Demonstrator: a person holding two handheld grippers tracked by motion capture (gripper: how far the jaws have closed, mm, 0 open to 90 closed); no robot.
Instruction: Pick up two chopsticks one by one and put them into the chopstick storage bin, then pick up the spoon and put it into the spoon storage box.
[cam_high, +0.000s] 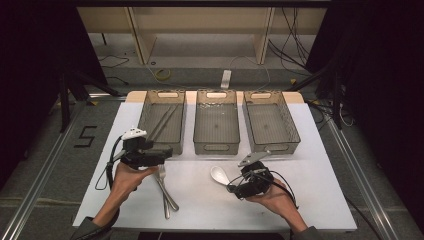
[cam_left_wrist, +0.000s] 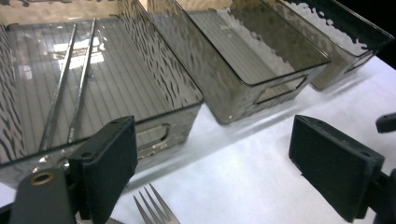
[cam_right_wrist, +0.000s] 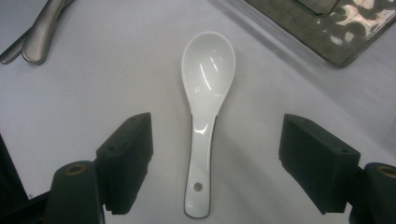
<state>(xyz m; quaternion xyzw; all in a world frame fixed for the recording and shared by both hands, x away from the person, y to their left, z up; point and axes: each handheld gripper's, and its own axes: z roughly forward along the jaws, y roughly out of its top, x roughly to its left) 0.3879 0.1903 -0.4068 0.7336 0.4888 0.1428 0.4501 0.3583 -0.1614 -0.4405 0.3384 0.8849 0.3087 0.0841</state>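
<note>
Three bins — fork, spoon

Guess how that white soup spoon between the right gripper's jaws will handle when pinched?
The white spoon looks glazed and glossy, so it will probably be slippery against the pads. It appears ceramic: likely rigid, and apt to chip if dropped. The right gripper stands open astride its narrow handle; the curved bowl may let it rock or pivot on the table.

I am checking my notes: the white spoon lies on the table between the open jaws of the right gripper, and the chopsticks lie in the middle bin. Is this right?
Not quite. The chopsticks lie in the left bin, as the high view shows. The rest is right.
</note>
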